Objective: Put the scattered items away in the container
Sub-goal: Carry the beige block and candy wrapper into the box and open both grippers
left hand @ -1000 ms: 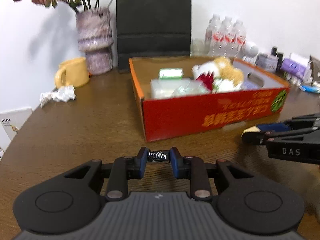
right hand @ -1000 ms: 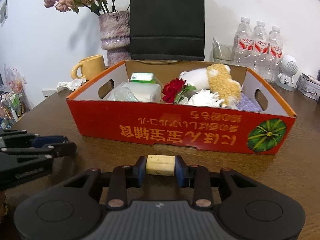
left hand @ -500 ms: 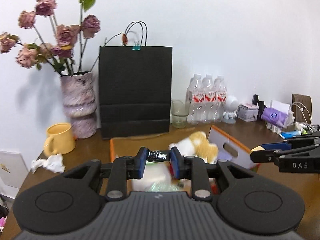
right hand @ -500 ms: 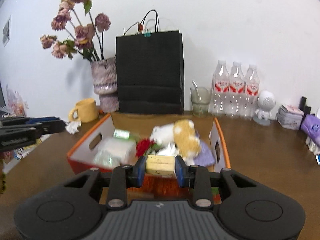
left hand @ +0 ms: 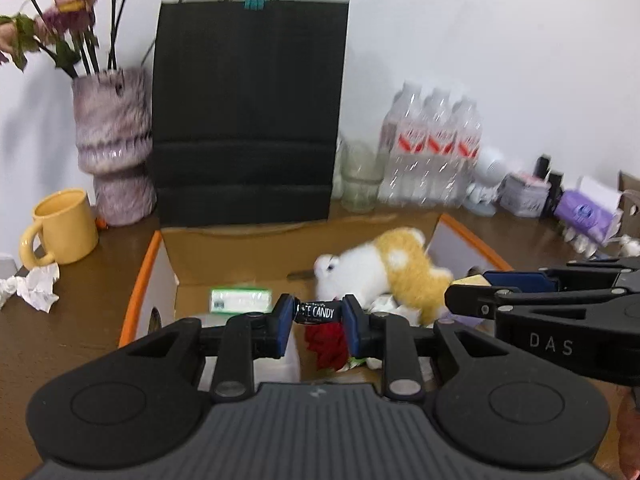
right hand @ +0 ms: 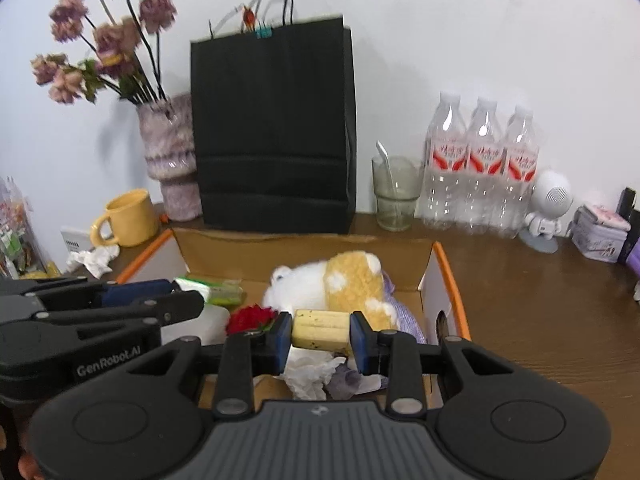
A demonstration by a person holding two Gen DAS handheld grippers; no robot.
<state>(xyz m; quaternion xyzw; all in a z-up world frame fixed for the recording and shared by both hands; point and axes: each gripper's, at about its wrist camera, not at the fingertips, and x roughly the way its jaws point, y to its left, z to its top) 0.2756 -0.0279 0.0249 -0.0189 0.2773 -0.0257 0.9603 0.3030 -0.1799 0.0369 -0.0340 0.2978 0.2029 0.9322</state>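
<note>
My left gripper is shut on a small black candy wrapper, held above the inside of the orange cardboard box. My right gripper is shut on a pale cork-like block, also over the box. Inside lie a white and tan plush toy, a red rose, a green packet and crumpled tissue. Each gripper shows at the edge of the other's view, the right gripper with the block's tip, the left gripper side-on.
Behind the box stand a black paper bag, a vase of dried flowers, a yellow mug, a glass and three water bottles. Crumpled paper lies left; small boxes and a white figure sit right.
Both grippers rose from in front of the box's red front wall and moved forward until they hang over its inside. Each kept its item throughout.
</note>
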